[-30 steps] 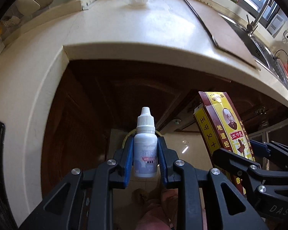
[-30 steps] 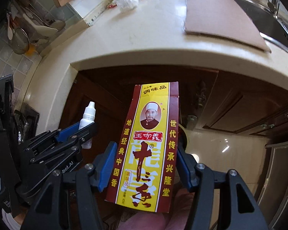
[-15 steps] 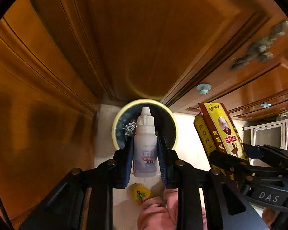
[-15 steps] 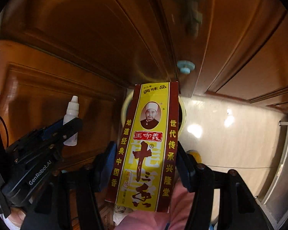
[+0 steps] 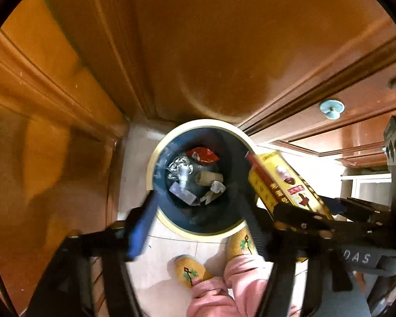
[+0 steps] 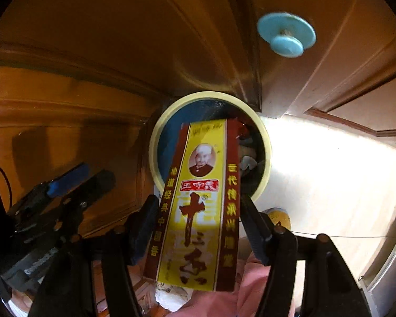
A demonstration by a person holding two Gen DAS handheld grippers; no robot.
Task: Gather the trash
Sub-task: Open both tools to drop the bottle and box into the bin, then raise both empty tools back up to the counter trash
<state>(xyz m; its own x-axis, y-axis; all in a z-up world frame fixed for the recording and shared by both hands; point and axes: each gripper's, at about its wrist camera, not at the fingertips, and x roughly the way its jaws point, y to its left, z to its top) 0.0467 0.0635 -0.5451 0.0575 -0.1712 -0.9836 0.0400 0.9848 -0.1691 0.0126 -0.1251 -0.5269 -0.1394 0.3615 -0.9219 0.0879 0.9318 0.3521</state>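
Your left gripper [image 5: 195, 198] points straight down over the round trash bin [image 5: 155, 158], and its jaws are opening with nothing between the blue pads; the bin's dark inside shows right through the gap. Down in the bin lies the small white dropper bottle [image 5: 183, 178], its tip pointing up toward the camera, on top of crumpled clear plastic [image 5: 175, 165], with a red wrapper [image 5: 203, 155], a cardboard tube [image 5: 207, 177] and bits of paper around it. Your right gripper [image 6: 198, 227] sits just beside the left one and tilts down toward the same bin [image 6: 266, 142]. Its jaws are opening too, with the yellow and red seasoning box [image 6: 200, 203] between them; the box stands upright in the gap with its top end over the bin's mouth, and the blur keeps you from telling whether the pads touch its sides. From the left wrist the same box [image 5: 285, 182] leans over the bin's right rim. The bin stands on the pale tiled floor [image 5: 140, 158] in the corner of the brown wooden cabinet doors [image 5: 198, 39], with your yellow slippers [image 5: 188, 269] just below it.
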